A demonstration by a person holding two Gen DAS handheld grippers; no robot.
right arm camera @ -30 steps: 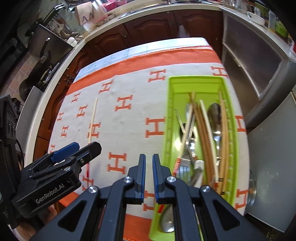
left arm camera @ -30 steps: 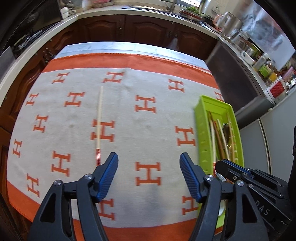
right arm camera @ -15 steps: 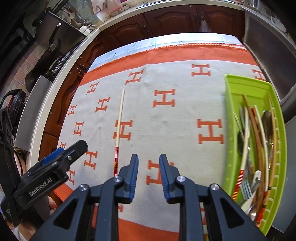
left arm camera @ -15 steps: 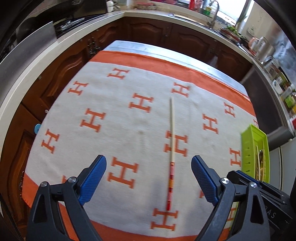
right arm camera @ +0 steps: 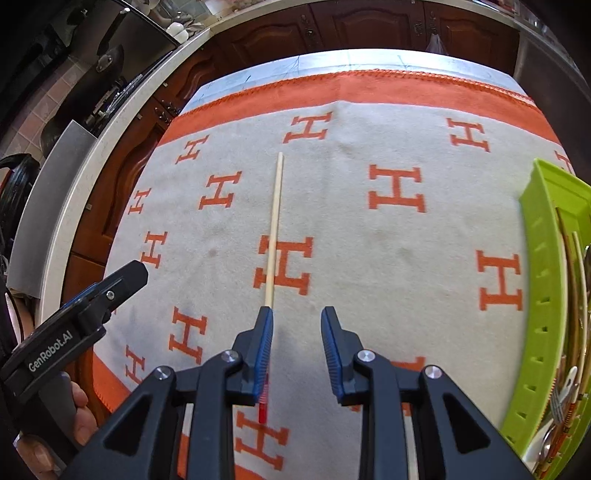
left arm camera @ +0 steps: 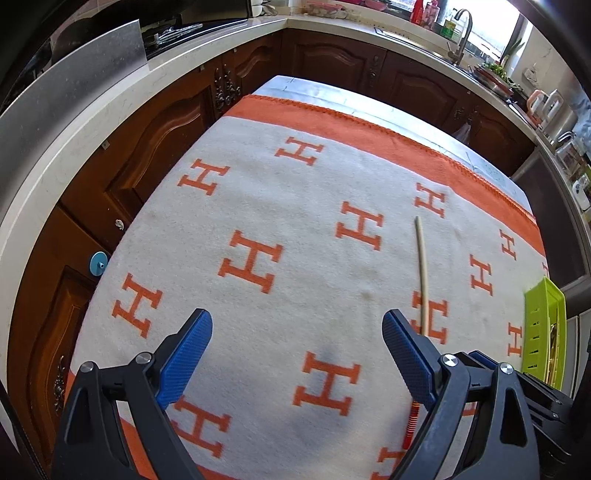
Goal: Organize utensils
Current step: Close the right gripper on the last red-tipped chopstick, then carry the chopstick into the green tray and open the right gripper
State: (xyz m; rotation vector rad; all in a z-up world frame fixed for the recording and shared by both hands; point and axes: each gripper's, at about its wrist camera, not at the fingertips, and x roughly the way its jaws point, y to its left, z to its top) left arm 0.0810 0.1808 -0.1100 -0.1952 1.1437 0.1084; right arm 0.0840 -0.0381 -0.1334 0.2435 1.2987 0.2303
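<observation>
A single wooden chopstick (right arm camera: 274, 225) with a red striped end lies on the orange-and-grey H-patterned cloth (right arm camera: 369, 258). It also shows in the left wrist view (left arm camera: 422, 273). My right gripper (right arm camera: 297, 321) is open and empty, low over the cloth, its left finger (right arm camera: 264, 339) over the chopstick's striped end. My left gripper (left arm camera: 297, 332) is wide open and empty, with the chopstick passing under its right finger (left arm camera: 406, 350). The green utensil tray (right arm camera: 543, 280) holding several utensils sits at the right; it also shows in the left wrist view (left arm camera: 543, 325).
The cloth covers a table with dark wooden cabinets (left arm camera: 147, 158) and a pale countertop (left arm camera: 55, 147) close on the left and behind. A sink and tap (left arm camera: 460, 33) stand at the back.
Both grippers have moved left, away from the tray and toward the chopstick. The right gripper has opened from shut. The left gripper has swung further left and stayed open.
</observation>
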